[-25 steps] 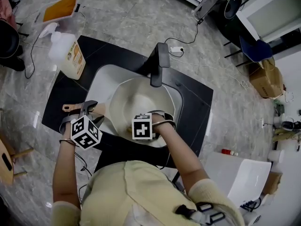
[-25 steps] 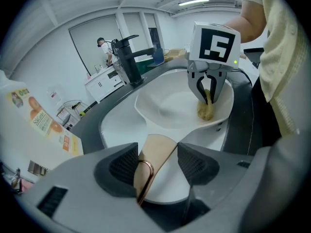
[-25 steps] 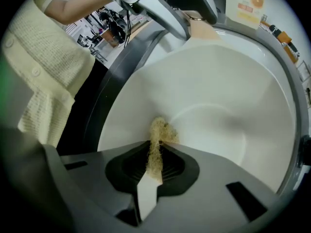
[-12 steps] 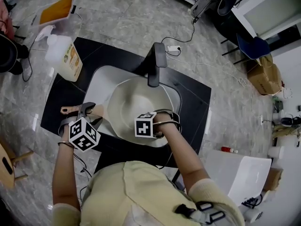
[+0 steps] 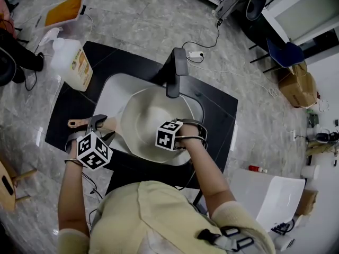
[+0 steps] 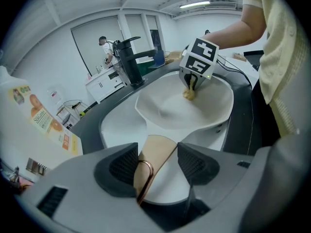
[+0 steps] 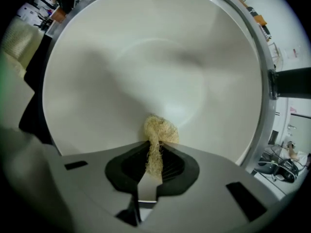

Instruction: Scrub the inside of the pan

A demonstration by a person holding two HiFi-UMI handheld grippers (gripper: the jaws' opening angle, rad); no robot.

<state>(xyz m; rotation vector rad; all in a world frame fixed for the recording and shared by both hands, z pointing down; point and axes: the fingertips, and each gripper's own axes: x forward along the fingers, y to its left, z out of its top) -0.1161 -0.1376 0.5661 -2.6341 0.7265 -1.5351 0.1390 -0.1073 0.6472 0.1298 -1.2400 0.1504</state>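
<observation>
Right tool (image 7: 155,152) shifted right across pan (image 7: 146,57), scrubber (image 7: 160,130) half hidden

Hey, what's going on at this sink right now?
A person is scrubbing a white pan that sits in the sink. The left gripper is shut on its tan handle, steadying it. The right gripper pinches a fibrous scrubber, pressed against the pan's inside wall.

The label (image 6: 46,123) on the detergent jug (image 5: 70,60) is too blurred to read.
</observation>
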